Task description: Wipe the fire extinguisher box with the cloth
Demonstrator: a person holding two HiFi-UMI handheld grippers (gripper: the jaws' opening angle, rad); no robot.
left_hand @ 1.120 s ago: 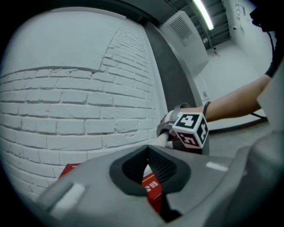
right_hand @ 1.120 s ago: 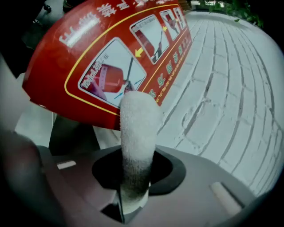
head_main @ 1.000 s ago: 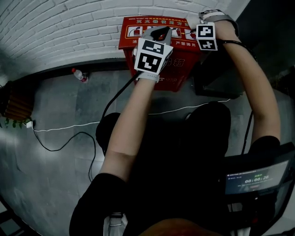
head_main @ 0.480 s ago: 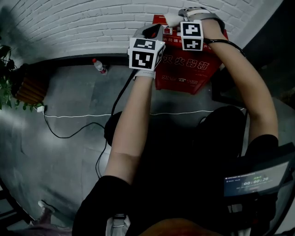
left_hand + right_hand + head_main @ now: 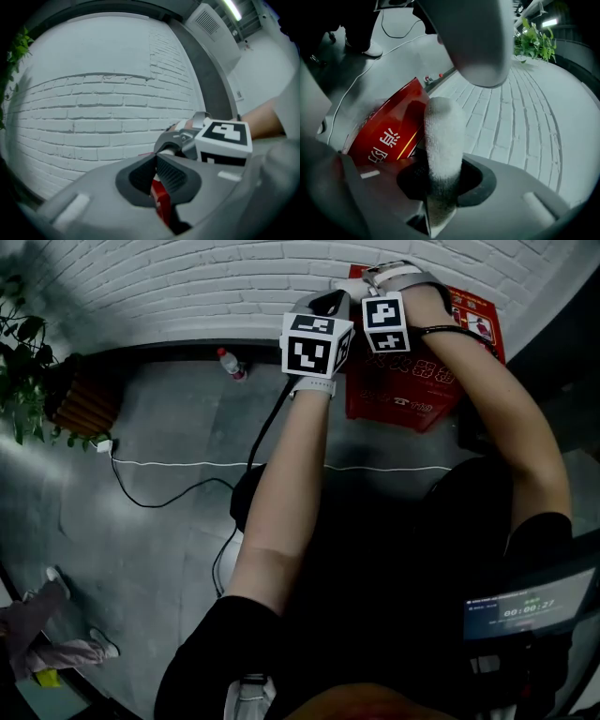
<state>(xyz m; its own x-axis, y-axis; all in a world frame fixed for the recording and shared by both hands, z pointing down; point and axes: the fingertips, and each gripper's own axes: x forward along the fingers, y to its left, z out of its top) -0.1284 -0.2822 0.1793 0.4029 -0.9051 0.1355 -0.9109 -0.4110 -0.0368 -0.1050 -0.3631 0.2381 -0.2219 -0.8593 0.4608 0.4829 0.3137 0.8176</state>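
So the right hand-held gripper [image 5: 439,180] is clamped on a white cloth [image 5: 443,140]. The cloth is seen sticking up out of the jaws, right in front of the top edge of the red fire extinguisher box [image 5: 412,381]. Whether it's actually touching the box can't be told. The left hand-held gripper [image 5: 156,161] is closed with its pads together at the tips and nothing gripped. Only a sliver of the red box is seen through the gap behind them. Both are held close together over the box's back left corner, tight up against the white brick wall [image 5: 187,287], so very little room is left on that side.

The box is parked on the grey floor [image 5: 159,446] against the wall. Plenty of open floor is seen to its left, with just a small bottle [image 5: 232,363] at the wall's foot, a white cable [image 5: 206,465] strung across, and a plant [image 5: 19,329] well off in the corner.
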